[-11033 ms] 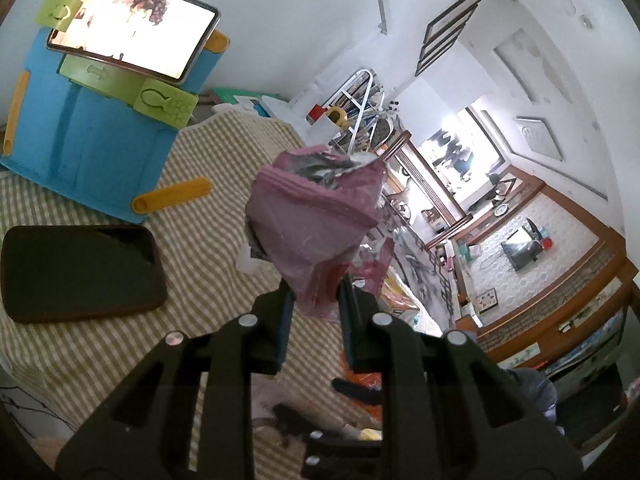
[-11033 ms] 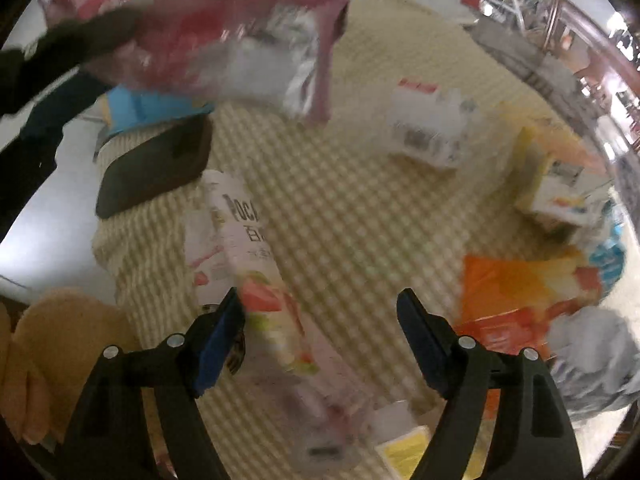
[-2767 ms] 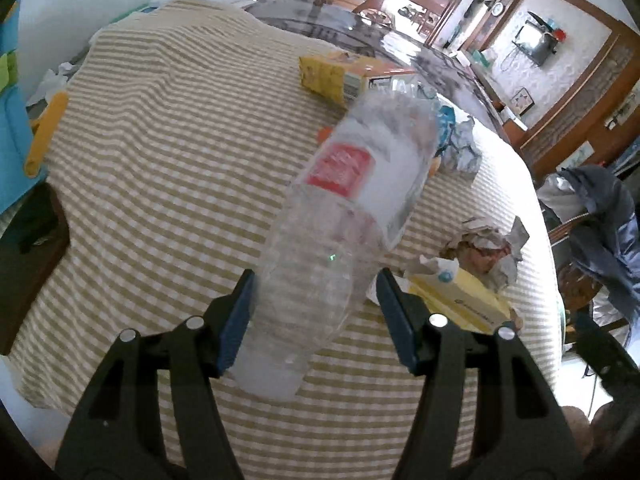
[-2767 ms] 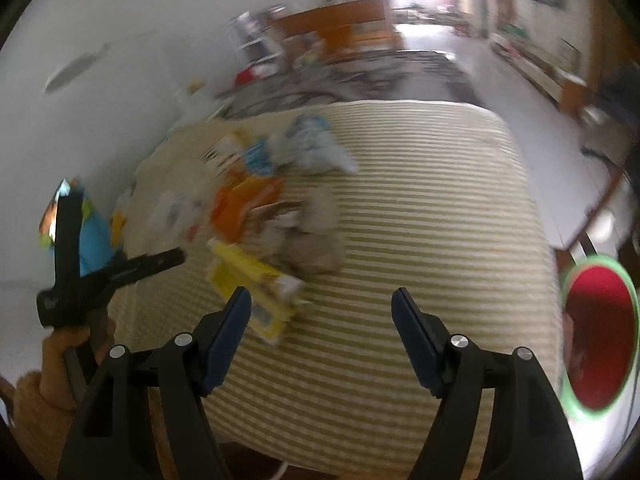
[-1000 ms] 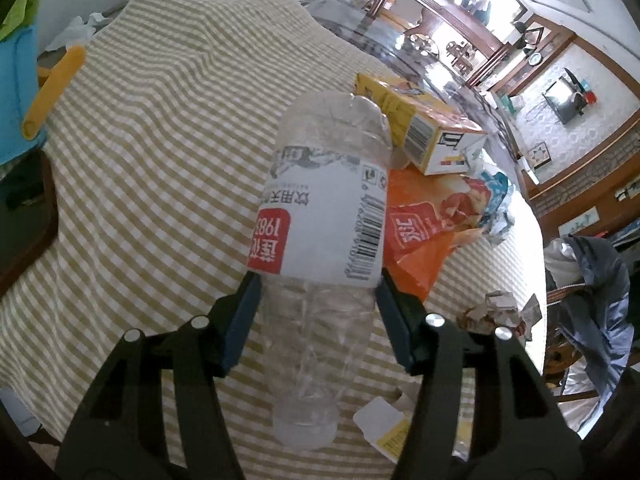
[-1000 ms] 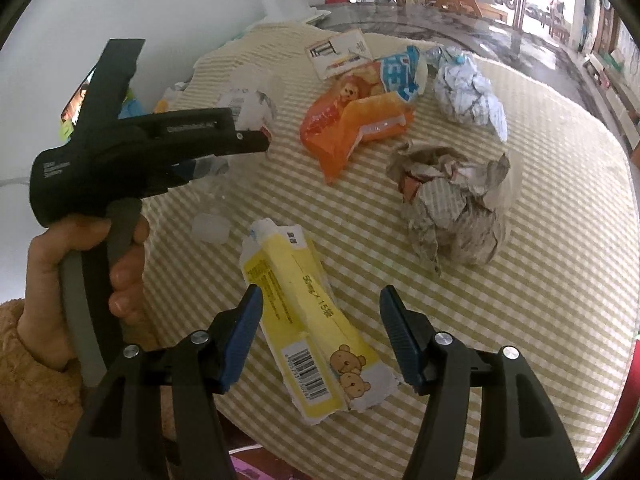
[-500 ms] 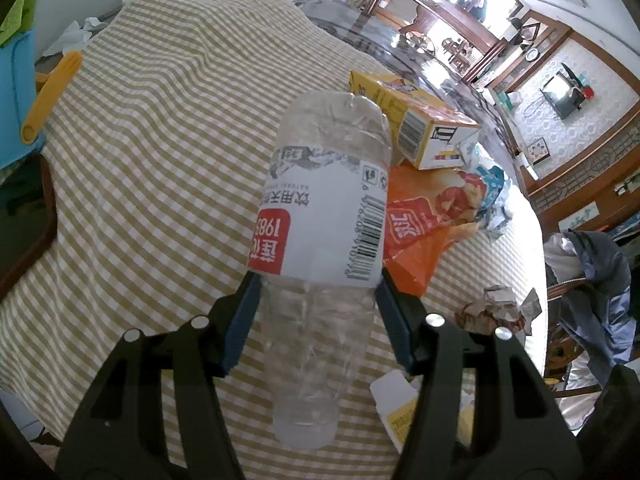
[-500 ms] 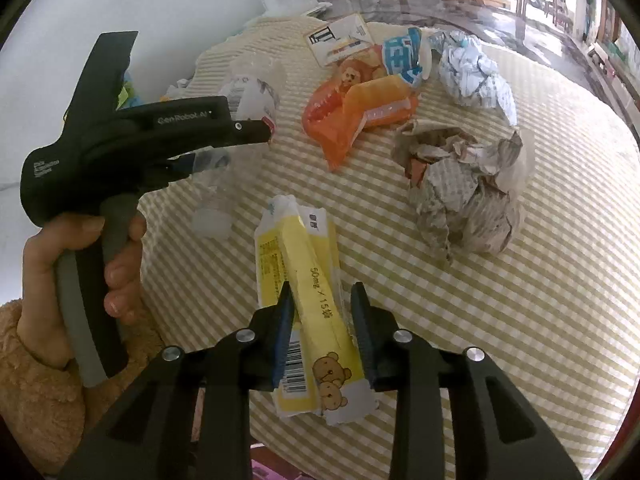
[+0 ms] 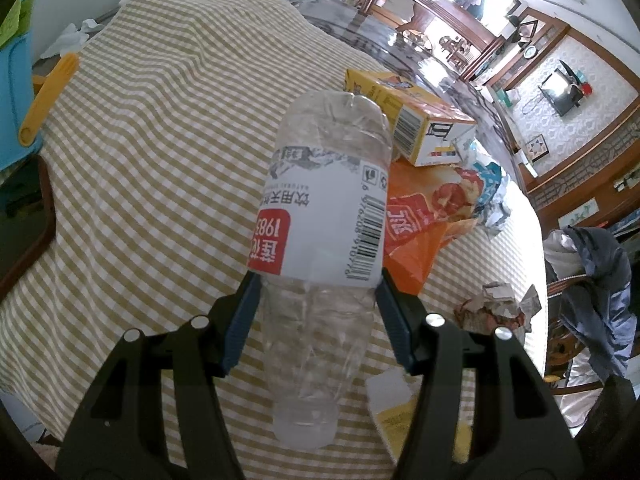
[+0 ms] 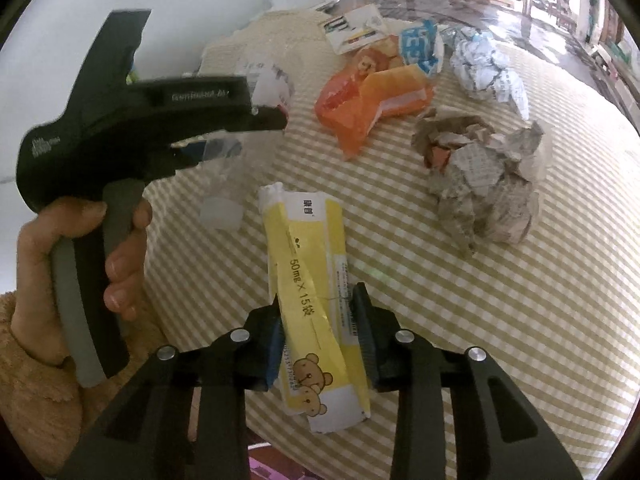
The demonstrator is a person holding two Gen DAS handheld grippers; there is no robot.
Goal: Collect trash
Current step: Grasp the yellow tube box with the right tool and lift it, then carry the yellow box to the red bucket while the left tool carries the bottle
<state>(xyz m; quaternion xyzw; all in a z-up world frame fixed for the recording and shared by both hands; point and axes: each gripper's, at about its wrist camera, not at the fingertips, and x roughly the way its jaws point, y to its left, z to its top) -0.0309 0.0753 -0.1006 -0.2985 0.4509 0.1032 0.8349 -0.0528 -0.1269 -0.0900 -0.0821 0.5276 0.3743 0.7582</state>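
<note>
My left gripper (image 9: 318, 298) is shut on a clear plastic bottle (image 9: 320, 236) with a white and red label, held above the checked tablecloth (image 9: 160, 152), cap end toward the camera. In the right wrist view the left gripper (image 10: 276, 116) shows from the side with the bottle cap (image 10: 222, 214) below it. My right gripper (image 10: 320, 320) is shut on a crushed yellow medicine box (image 10: 316, 280) with a bear print, at the table's near edge.
An orange snack bag (image 10: 376, 100), a crumpled newspaper ball (image 10: 484, 176), a crumpled white-blue paper (image 10: 488, 68) and a yellow carton (image 9: 408, 124) lie on the table. A blue toy stand (image 9: 16, 92) is at the left. A jacket hangs on a chair (image 9: 592, 292) to the right.
My right gripper has closed on the yellow box, having been open around it a second ago. The left gripper keeps hold of the bottle, almost still.
</note>
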